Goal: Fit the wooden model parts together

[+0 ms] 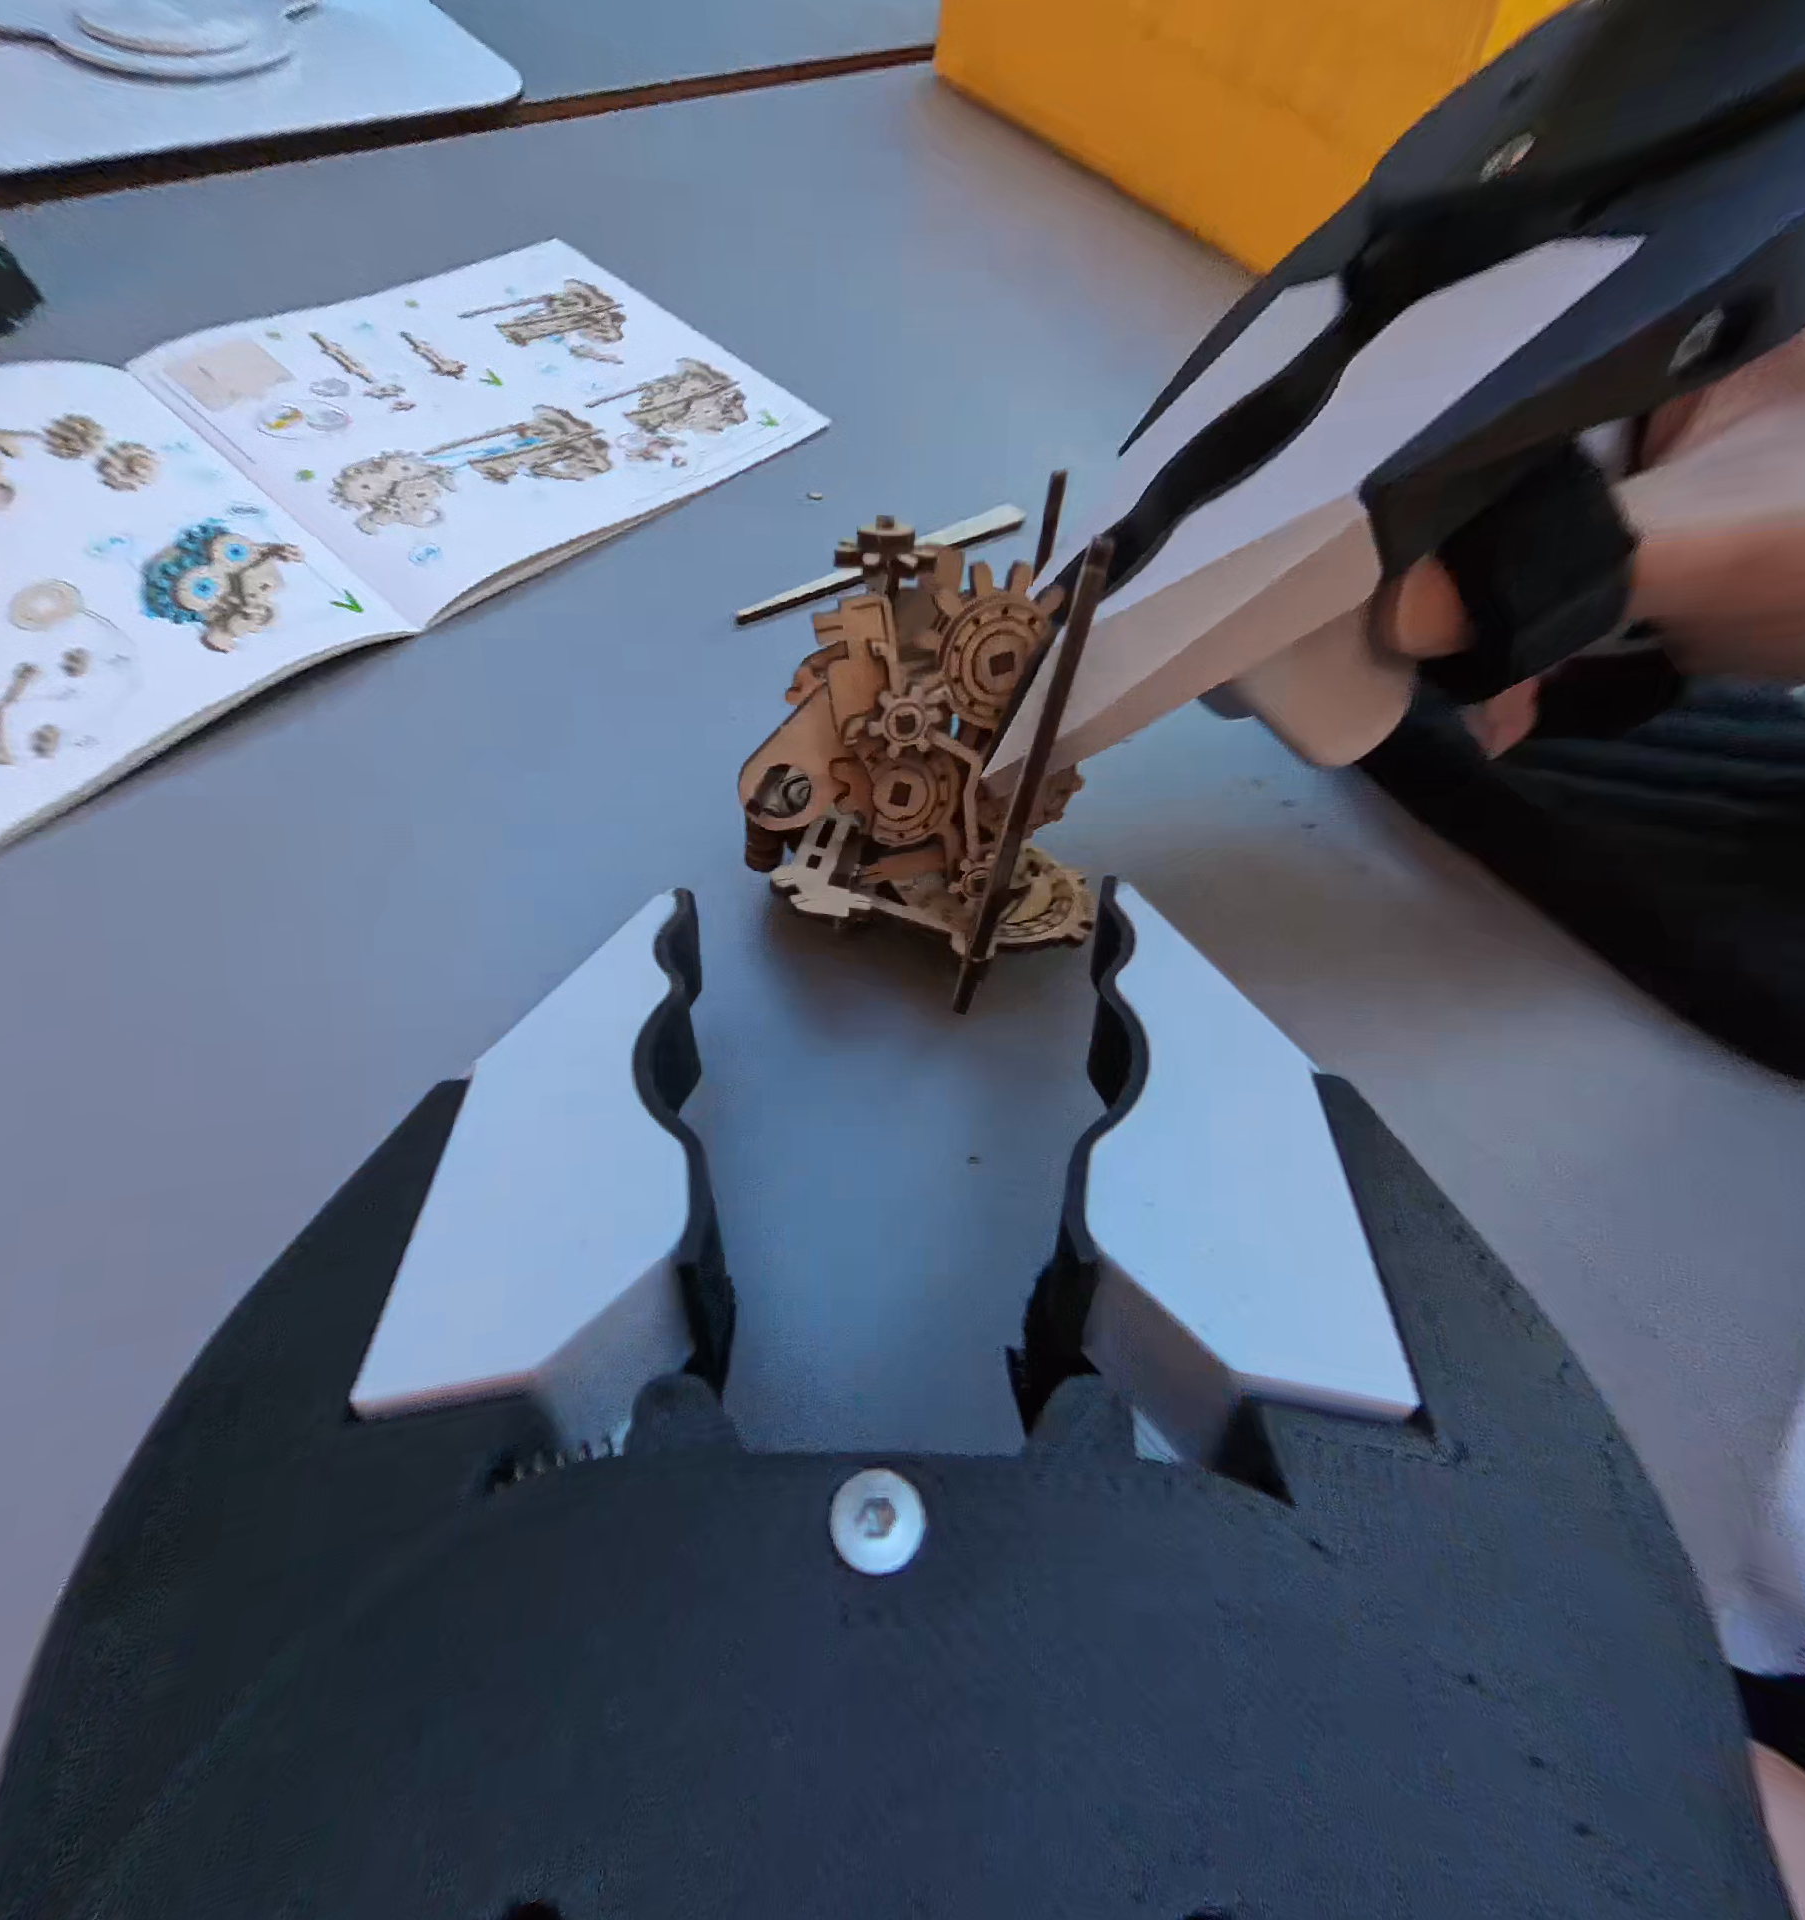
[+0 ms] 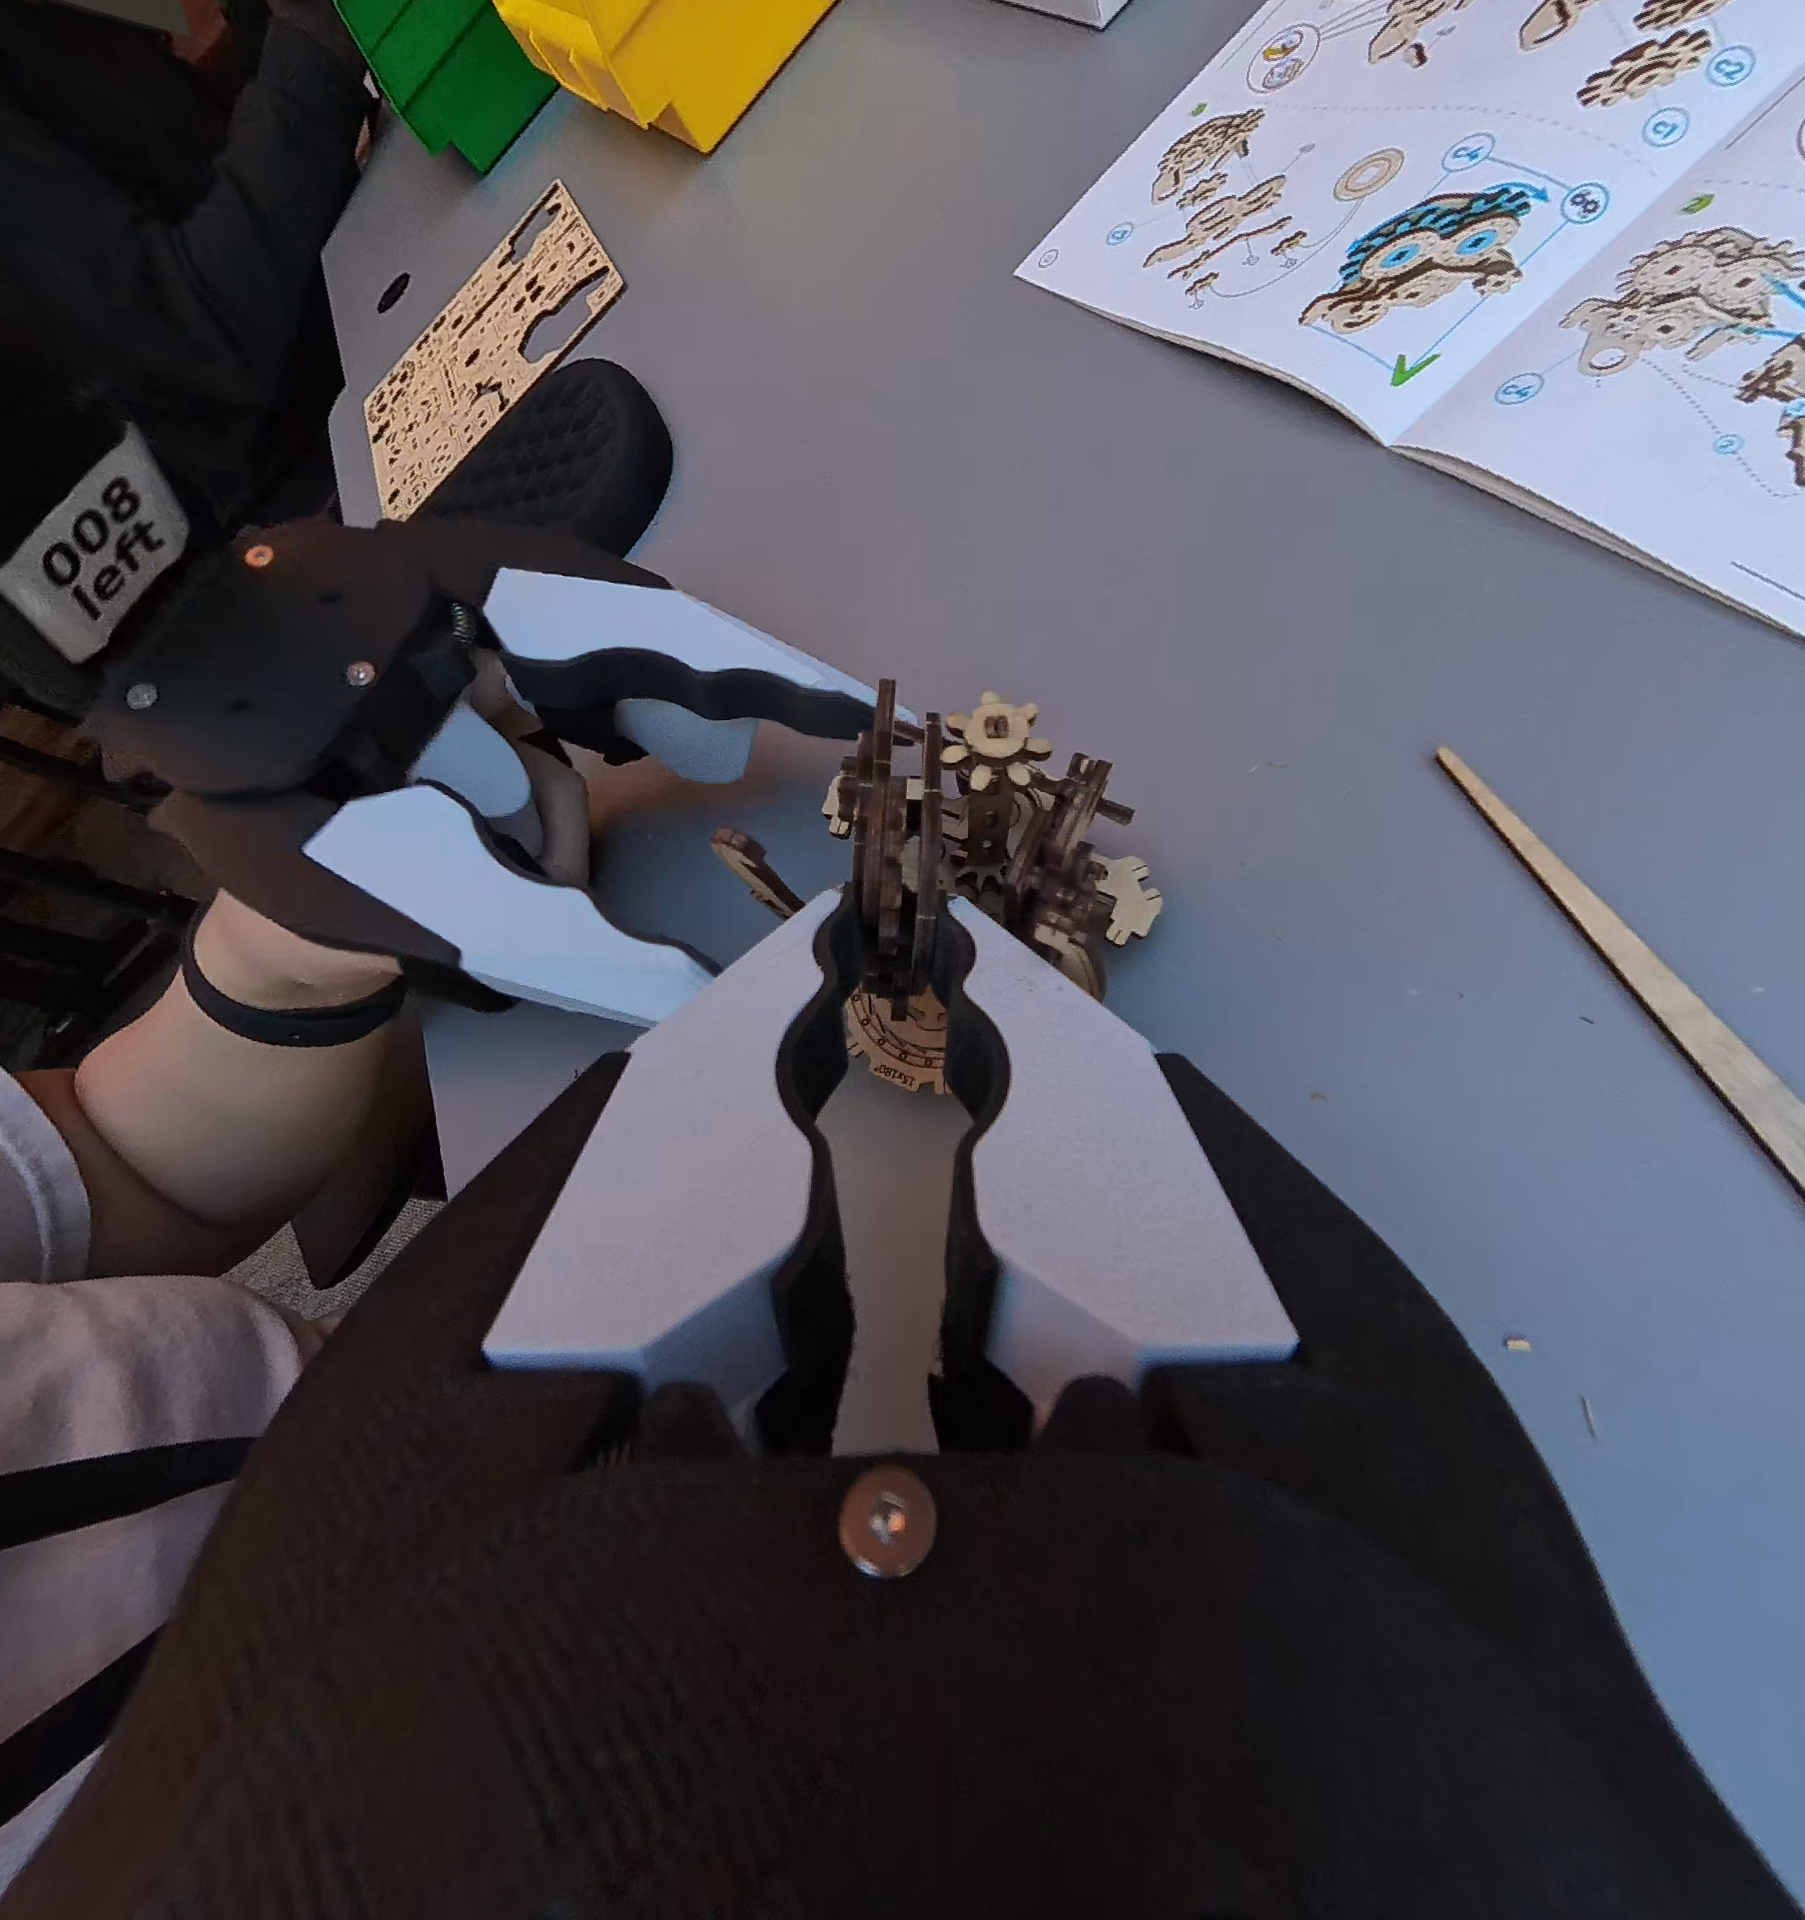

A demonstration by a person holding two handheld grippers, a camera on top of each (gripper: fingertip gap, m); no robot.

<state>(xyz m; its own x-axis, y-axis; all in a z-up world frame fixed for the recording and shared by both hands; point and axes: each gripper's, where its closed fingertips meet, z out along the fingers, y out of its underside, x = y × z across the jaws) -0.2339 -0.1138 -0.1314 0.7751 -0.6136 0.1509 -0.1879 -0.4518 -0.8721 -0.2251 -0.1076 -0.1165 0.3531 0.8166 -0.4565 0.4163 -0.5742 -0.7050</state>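
Observation:
A small wooden gear model (image 1: 898,748) stands on the grey table (image 1: 565,831); it also shows in the right wrist view (image 2: 1033,852). My right gripper (image 2: 896,920) is shut on thin dark gear plates (image 2: 893,852) at the model's near side. In the left wrist view it (image 1: 1043,675) comes in from the upper right, with one plate (image 1: 1028,790) seen edge-on. My left gripper (image 1: 898,914) is open and empty, just short of the model's base. In the right wrist view it (image 2: 794,847) sits to the model's left, jaws wide apart.
An open instruction booklet (image 1: 358,468) lies left of the model, also seen in the right wrist view (image 2: 1500,260). A punched wooden parts sheet (image 2: 493,343), a long wooden strip (image 2: 1656,1008), yellow (image 2: 659,52) and green (image 2: 441,73) bins and a yellow box (image 1: 1189,125) lie around. The grippers are tip to tip, or close to it.

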